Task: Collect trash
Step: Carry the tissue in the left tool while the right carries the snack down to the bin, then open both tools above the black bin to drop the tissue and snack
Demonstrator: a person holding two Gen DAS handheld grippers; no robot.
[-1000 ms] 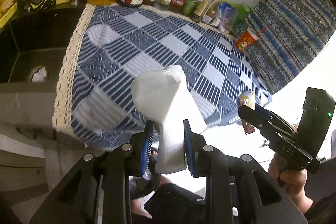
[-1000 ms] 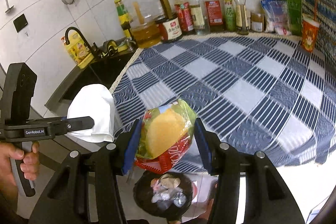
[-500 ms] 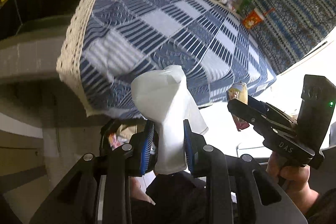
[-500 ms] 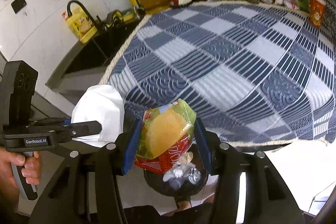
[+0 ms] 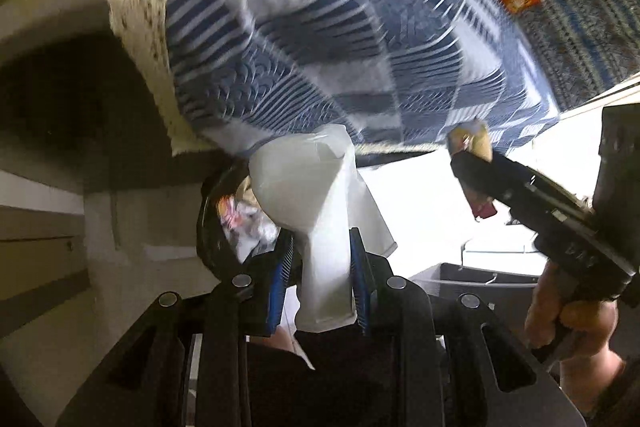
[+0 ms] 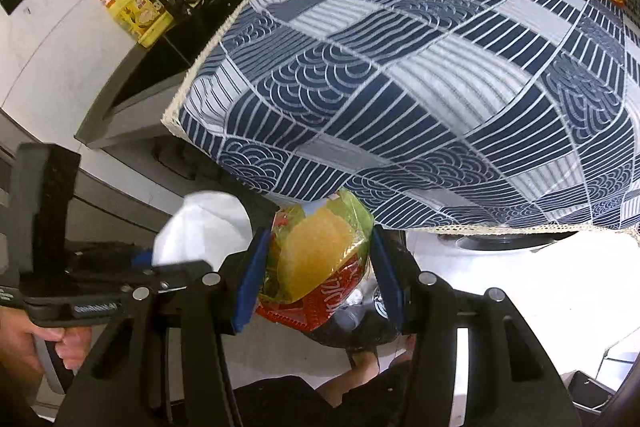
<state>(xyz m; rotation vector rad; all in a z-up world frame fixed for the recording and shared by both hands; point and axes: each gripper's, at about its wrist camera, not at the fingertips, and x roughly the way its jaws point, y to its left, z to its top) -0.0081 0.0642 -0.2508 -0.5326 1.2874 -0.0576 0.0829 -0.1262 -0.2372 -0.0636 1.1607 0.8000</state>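
The left gripper (image 5: 320, 279) is clamped narrow on a white paper (image 5: 316, 187). The right gripper (image 6: 320, 283) is closed partway on a chip bag (image 6: 316, 263). Both are beyond the hanging edge of the checked cloth (image 6: 400, 87). The black bin (image 5: 208, 227), partly hidden, is at 9 o'clock from the paper. Bright open floor is at 3 o'clock.

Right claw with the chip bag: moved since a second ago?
Yes. The right claw, shut on the chip bag, has dropped below the tablecloth edge, over the trash bin.
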